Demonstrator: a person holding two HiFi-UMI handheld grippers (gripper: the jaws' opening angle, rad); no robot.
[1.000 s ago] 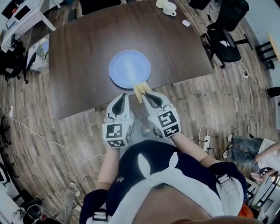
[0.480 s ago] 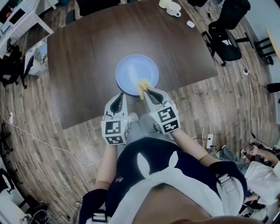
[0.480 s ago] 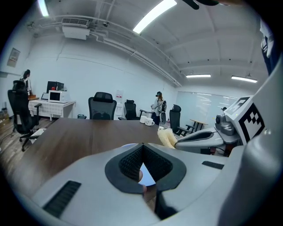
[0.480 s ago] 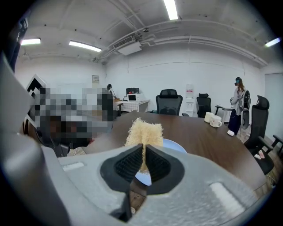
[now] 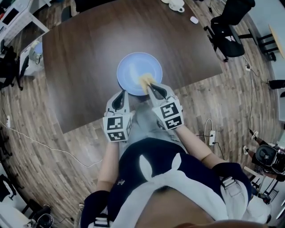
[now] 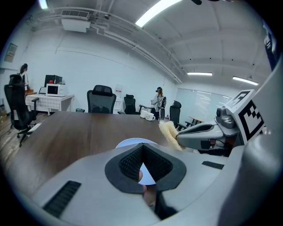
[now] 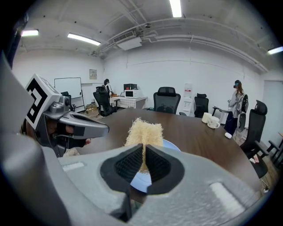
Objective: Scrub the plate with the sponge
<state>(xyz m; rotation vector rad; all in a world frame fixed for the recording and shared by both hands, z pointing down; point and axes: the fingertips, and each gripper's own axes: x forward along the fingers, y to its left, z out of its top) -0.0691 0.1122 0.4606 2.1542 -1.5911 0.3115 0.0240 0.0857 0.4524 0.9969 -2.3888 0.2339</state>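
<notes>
In the head view, a round pale blue plate point(image 5: 133, 67) lies on the dark wooden table point(image 5: 80, 53), in the middle of the frame and near the table's lower edge. The right gripper point(image 5: 150, 86) reaches over the plate's lower rim with a yellow sponge point(image 5: 144, 80) at its tip. The sponge lies over the plate's lower part, but whether it touches cannot be told. The left gripper point(image 5: 122, 93) points at the plate's lower left rim, just beside it. White mugs point(image 5: 177, 5) stand at the top of the frame, well apart from the plate, and a black office chair point(image 5: 229, 24) stands at the upper right.

In the left gripper view, the left gripper point(image 6: 142, 147) has its jaws together at the tips with nothing between them. The plate point(image 6: 128, 142) shows just above them. Right of centre, the right gripper point(image 6: 179, 137) holds the sponge point(image 6: 168, 131) over the plate's right side.

In the right gripper view, the right gripper point(image 7: 143, 148) has its jaws clamped on the sponge point(image 7: 144, 131), which sticks up beyond the tips. The plate point(image 7: 170, 145) lies behind it, and the left gripper point(image 7: 105, 129) sits at the left of the frame. The mugs point(image 7: 211, 119) stand at the right.
</notes>
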